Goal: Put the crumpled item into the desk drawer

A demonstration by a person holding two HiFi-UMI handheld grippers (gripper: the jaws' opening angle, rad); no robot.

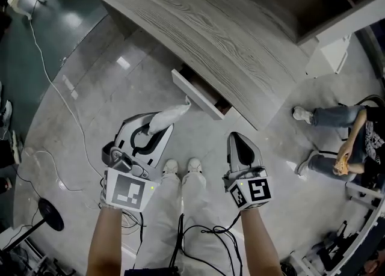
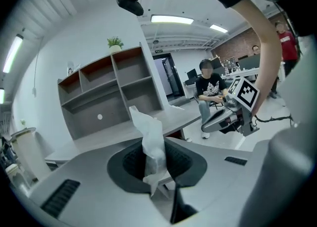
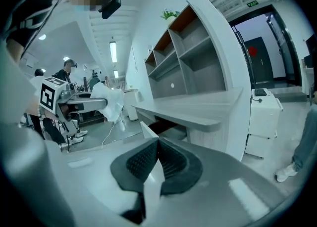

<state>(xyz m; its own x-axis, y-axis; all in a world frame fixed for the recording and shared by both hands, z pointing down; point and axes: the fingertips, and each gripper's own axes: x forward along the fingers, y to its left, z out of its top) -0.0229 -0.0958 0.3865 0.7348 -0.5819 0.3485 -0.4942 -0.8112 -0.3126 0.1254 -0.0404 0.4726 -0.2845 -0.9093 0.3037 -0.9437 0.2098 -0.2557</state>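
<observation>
A crumpled white tissue (image 1: 171, 115) sticks out from my left gripper (image 1: 159, 125), which is shut on it just short of the open desk drawer (image 1: 198, 95). In the left gripper view the tissue (image 2: 151, 139) stands up between the dark pads of that gripper (image 2: 156, 164). The drawer hangs pulled out under the grey wood-grain desk (image 1: 198, 22). My right gripper (image 1: 238, 141) is shut and empty, to the right of the left one and below the drawer. In the right gripper view its pads (image 3: 143, 161) meet, with the drawer front (image 3: 147, 131) beyond them.
A seated person (image 1: 343, 142) is at the right on the shiny floor. A white cabinet (image 1: 328, 55) stands by the desk's right end. A white cable (image 1: 60, 94) runs across the floor at left, near a black round base (image 1: 51, 214). My own shoes (image 1: 180, 169) are between the grippers.
</observation>
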